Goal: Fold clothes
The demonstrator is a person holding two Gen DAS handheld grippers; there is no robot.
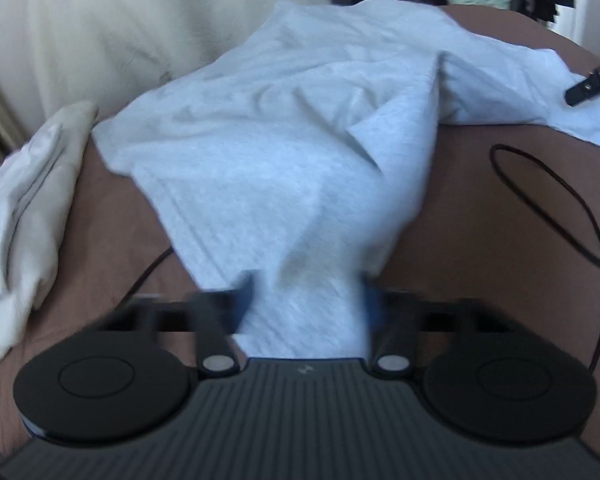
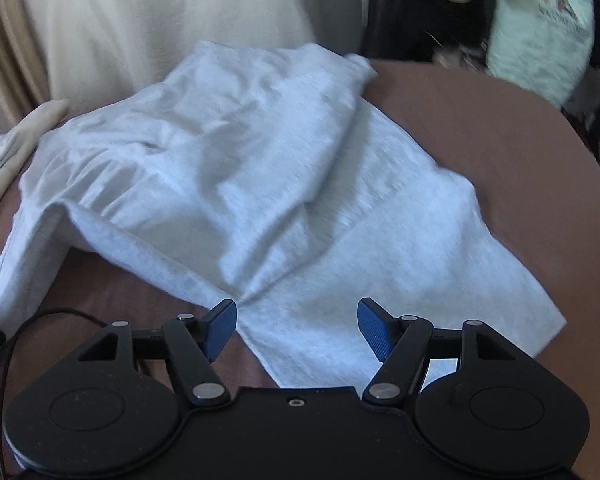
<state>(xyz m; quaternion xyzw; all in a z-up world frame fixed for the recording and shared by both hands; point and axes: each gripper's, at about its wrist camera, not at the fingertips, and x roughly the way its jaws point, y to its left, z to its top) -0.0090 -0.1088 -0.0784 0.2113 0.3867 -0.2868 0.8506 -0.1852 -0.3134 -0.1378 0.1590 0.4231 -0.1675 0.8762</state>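
A pale grey garment [image 1: 284,128] lies rumpled on a brown surface [image 1: 480,208]. In the left wrist view a bunched part of it runs up between the fingers of my left gripper [image 1: 306,300], whose jaws stand apart with the cloth filling the gap; the view is blurred. In the right wrist view the same garment [image 2: 236,168] spreads in front, with one flat corner under my right gripper [image 2: 296,320], which is open with the cloth below it. One black fingertip [image 1: 592,84] of the right gripper shows at the right edge of the left wrist view.
A white folded cloth [image 1: 24,208] lies at the left. A cream curtain [image 2: 148,24] hangs behind. A black cable [image 1: 572,200] loops on the brown surface [image 2: 500,120] at the right. A mint garment [image 2: 540,32] and dark clutter sit at the back right.
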